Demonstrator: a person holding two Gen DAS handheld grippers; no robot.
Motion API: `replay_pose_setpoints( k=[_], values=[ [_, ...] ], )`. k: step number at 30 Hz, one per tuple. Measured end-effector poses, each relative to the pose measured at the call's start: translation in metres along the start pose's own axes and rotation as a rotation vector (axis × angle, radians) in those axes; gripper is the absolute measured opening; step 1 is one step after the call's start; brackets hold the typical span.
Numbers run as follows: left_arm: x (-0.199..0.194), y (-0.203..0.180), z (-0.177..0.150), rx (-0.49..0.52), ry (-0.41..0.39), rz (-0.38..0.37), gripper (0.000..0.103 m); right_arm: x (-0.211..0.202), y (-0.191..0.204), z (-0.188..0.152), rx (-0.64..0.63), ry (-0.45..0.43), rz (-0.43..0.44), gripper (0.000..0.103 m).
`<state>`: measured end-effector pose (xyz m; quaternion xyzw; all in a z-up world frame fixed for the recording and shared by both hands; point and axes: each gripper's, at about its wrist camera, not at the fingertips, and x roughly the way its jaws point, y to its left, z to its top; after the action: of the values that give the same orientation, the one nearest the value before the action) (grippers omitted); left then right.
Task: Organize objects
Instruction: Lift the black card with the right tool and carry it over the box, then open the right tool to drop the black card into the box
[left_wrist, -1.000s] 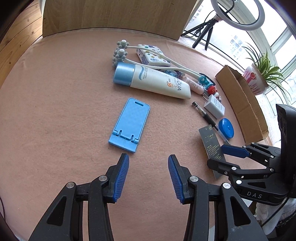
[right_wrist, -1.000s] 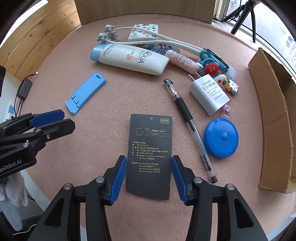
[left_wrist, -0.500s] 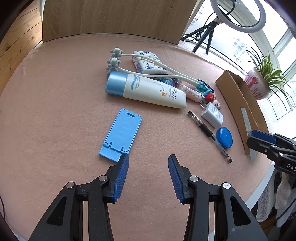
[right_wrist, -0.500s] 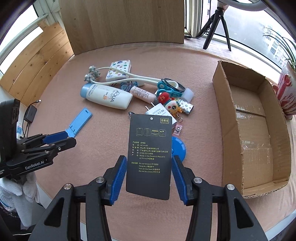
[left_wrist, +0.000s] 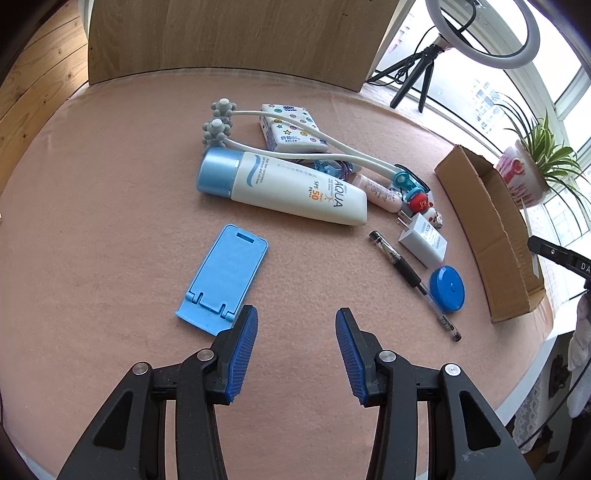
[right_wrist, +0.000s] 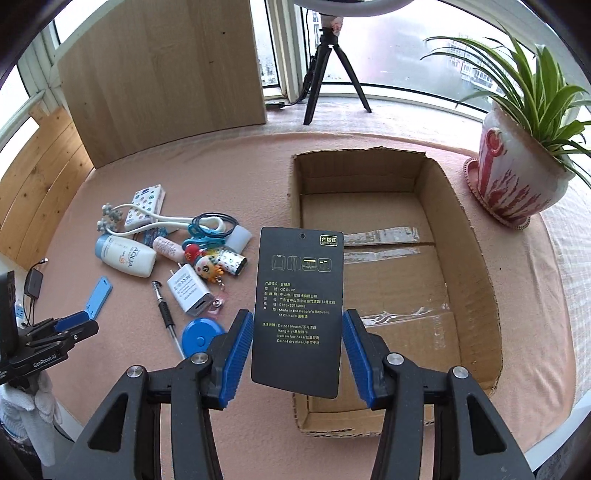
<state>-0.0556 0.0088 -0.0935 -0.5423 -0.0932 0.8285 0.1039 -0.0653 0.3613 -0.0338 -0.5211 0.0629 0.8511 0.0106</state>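
Right hand-held gripper (right_wrist: 297, 354) pinching black card tag (right_wrist: 299, 310), gold print, punched hole, above cardboard box (right_wrist: 465, 266)

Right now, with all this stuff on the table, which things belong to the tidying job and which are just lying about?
Part of the job:
black card, held in the right gripper
cardboard box
sunscreen tube
blue phone stand
pen
white charger
blue round case

Just lying about:
potted plant
ring light tripod
wooden board
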Motion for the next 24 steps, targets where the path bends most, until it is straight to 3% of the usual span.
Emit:
replay_pose_setpoints(
  k=[11,13,16,24],
  values=[
    [0.004,0.002,0.000,-0.022,0.002,0.033,0.047,0.022,-0.054,0.012,0.074,0.019,-0.071,0.046],
    [0.004,0.002,0.000,-0.024,0.002,0.034,0.047,0.024,-0.056,0.012,0.083,0.013,-0.062,0.049],
    [0.005,0.002,0.001,-0.024,0.004,0.037,0.048,0.025,-0.058,0.011,0.091,0.013,-0.075,0.063],
    [0.005,0.008,0.003,-0.017,0.006,0.047,0.049,0.012,-0.047,0.011,0.081,-0.023,-0.064,0.063]
  ],
)
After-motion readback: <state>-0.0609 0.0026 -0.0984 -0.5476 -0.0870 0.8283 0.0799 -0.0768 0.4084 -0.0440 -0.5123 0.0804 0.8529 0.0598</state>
